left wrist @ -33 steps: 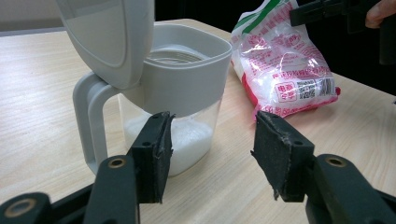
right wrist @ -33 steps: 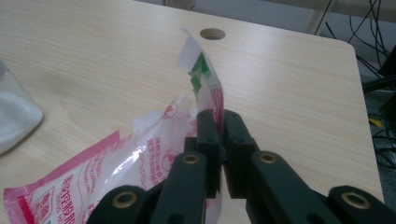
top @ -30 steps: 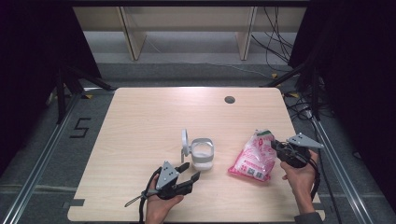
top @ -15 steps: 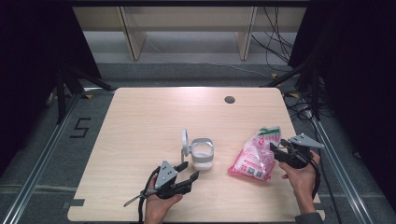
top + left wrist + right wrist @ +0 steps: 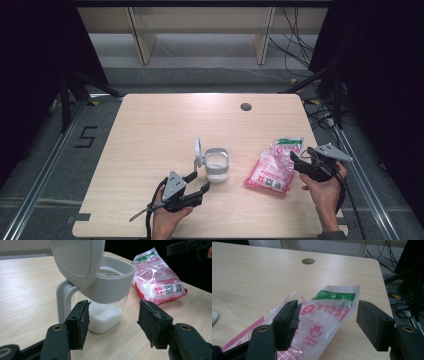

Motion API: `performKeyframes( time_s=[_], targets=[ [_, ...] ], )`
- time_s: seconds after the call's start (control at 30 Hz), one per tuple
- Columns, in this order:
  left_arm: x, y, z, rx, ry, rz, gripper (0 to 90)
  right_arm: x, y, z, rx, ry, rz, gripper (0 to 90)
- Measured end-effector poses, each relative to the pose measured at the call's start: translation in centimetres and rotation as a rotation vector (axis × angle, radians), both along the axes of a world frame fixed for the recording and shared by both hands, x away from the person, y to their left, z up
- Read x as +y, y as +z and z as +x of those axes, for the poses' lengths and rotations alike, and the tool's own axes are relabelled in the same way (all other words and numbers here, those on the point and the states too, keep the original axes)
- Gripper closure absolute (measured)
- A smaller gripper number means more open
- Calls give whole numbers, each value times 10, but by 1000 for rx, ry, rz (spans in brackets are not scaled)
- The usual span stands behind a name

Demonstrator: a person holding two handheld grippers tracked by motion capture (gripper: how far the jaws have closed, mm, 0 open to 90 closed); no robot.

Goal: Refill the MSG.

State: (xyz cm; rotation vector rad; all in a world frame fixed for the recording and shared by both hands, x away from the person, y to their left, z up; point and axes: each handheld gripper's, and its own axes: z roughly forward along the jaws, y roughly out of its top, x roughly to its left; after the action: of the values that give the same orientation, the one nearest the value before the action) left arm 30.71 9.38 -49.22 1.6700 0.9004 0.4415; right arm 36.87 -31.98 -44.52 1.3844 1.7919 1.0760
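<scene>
A clear container [image 5: 217,165] with a grey rim stands mid-table, partly filled with white granules. Its flip lid [image 5: 198,149] is raised. In the left gripper view the container [image 5: 107,290] stands just beyond my left gripper [image 5: 113,315], which is open with nothing between its pads. In the high view my left gripper [image 5: 199,181] lies just in front and left of the container. A pink and clear plastic bag [image 5: 272,167] with a green top lies to the right. My right gripper [image 5: 296,161] is open at the bag's right edge. In the right gripper view the bag [image 5: 322,315] lies between and below the open right gripper [image 5: 328,315].
A round cable hole [image 5: 245,106] sits near the table's far edge. Cables [image 5: 300,45] run over the floor at the back right, and shelf legs [image 5: 142,40] stand behind the table. Bare tabletop [image 5: 150,130] stretches left and behind the container.
My right gripper has edged slightly left, closer to the bag. The left gripper, the container and the bag have hardly moved.
</scene>
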Motion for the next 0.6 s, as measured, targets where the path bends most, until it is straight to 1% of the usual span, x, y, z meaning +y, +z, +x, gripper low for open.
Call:
performKeyframes(
  time_s=[0.03, 0.07, 0.1, 0.13, 0.17, 0.2, 0.23, 0.27, 0.3, 0.33, 0.37, 0.43, 0.47, 0.5, 0.53, 0.57, 0.6],
  targets=[
    [1, 0, 0, -1, 0, 0, 416, 1, 1, -2, 4, -7, 7, 332],
    [2, 0, 0, -1, 4, 1, 417, 5, 3, -5, 21, -24, 39, 323],
    [2, 0, 1, -3, 0, -3, 417, 7, 3, -6, -3, -14, 57, 323],
    [3, 0, 1, -2, -1, -4, 418, 7, 4, -7, -13, 15, 30, 321],
    [4, 0, 1, -1, 6, 3, 420, 10, 6, -10, -8, 8, 34, 316],
    [5, 1, 1, -1, 8, 5, 421, 13, 7, -12, -1, 7, 53, 314],
    [5, 1, 1, -4, 7, 5, 423, 13, 7, -11, -33, 44, 38, 314],
    [6, 1, 1, -5, 11, 12, 429, 15, 9, -13, -34, 48, 28, 309],
    [7, 1, 1, -6, 13, 12, 435, 20, 9, -17, -20, 32, 60, 298],
    [7, 1, 1, -7, 13, 15, 439, 20, 10, -17, -39, 64, 31, 292],
    [7, 2, 1, -7, 12, 16, 444, 24, 10, -19, -32, 59, 48, 291],
    [8, 2, 2, -12, 12, 10, 454, 30, 11, -23, -19, 72, 45, 278],
    [9, 3, 2, -14, 15, 19, 460, 30, 11, -22, -36, 93, 32, 250],
    [10, 3, 3, -18, 15, 26, 476, 33, 10, -24, -30, 116, 22, 239],
    [12, 4, 4, -24, 15, 33, 486, 37, 9, -26, -25, 128, 38, 237],
    [13, 4, 5, -40, 3, 38, 502, 37, 8, -25, -41, 152, 16, 231],
    [15, 5, 6, -45, 6, 44, 521, 41, 8, -27, -26, 153, 28, 225]
  ],
)
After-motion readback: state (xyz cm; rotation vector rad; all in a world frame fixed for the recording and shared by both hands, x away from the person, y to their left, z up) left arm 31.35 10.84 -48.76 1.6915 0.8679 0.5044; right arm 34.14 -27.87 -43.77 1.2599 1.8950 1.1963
